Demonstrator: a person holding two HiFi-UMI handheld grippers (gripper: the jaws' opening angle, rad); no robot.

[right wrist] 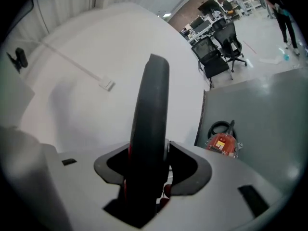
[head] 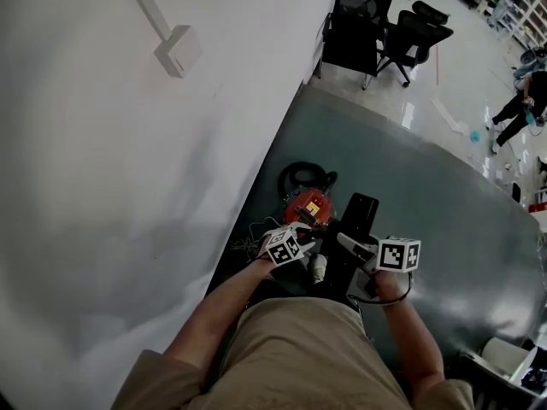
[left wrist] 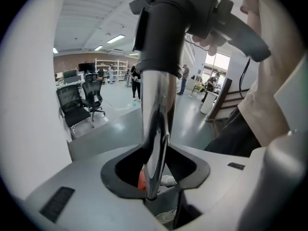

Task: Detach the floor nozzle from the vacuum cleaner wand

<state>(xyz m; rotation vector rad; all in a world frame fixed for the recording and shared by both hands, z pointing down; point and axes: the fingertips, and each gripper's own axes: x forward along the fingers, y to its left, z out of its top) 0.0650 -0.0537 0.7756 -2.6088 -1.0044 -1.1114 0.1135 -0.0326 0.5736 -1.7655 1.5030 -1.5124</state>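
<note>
the left gripper view shows what the head view hardly shows: my left gripper (left wrist: 155, 176) has its jaws closed on the shiny metal wand (left wrist: 156, 105). the wand stands up through the middle of the frame to a black collar (left wrist: 166, 28) at the top. in the right gripper view my right gripper (right wrist: 147, 174) is clamped on a black curved part, i think the floor nozzle (right wrist: 151, 109). the orange vacuum body (right wrist: 222, 143) lies at the right of that frame. only the head view shows my two forearms, reaching from the lower edge to the centre, with both grippers just beside each other and pointing downward.
</note>
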